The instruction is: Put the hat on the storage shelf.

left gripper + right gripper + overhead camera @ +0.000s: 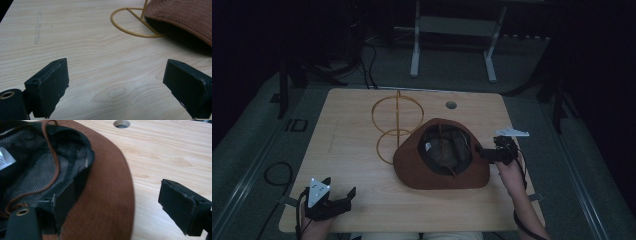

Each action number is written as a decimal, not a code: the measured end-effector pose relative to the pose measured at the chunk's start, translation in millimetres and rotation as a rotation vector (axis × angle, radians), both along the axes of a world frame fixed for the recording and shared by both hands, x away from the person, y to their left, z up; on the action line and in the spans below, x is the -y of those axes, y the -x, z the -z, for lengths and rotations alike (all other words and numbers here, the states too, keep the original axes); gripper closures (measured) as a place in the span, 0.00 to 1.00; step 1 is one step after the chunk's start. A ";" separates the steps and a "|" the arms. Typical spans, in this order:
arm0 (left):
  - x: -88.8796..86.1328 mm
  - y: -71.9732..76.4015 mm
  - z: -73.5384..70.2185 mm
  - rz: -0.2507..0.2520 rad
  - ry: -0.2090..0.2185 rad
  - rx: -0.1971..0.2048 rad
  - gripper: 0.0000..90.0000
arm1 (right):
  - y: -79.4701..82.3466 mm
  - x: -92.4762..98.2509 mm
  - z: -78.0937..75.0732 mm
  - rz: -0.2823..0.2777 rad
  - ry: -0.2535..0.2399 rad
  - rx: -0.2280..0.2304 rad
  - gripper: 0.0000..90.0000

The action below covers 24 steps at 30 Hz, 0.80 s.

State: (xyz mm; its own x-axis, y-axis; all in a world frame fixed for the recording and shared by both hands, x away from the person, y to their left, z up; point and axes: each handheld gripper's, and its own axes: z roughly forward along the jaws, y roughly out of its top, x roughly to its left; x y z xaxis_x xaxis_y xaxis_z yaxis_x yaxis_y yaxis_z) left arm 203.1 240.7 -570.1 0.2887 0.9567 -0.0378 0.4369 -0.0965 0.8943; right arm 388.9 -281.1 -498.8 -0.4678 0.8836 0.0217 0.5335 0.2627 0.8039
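A brown brimmed hat (412,167) lies crown-down on the wooden table (347,150), its mesh lining and a leather cord facing up. It leans on a gold wire hat stand (397,120) that lies beside it. My right gripper (480,152) is open at the hat's right brim (107,182). Its left jaw sits over the inner band and its right jaw is past the brim's edge, above bare wood. My left gripper (339,186) stands open near the front left corner, holding nothing. In the left gripper view the stand's ring (130,31) and the hat (185,17) lie ahead.
A round cable hole (451,105) is in the table behind the hat, also seen as the hole (121,123) in the right gripper view. A metal frame (452,30) and cables (277,172) are on the dark floor around the table.
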 end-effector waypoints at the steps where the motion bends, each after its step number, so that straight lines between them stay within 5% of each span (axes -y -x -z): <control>1: 0.2 -0.1 0.1 0.003 0.000 0.000 0.08 | -2.6 -2.4 -0.5 -0.016 -0.012 0.002 0.15; 14: 0.4 -0.2 0.2 0.007 -0.004 -0.004 0.08 | -36.0 -40.9 -1.5 -0.104 0.027 -0.063 0.15; 24: 1.9 -0.8 1.1 0.037 -0.005 -0.007 0.08 | -57.0 -64.5 12.3 -0.055 0.128 -0.148 0.12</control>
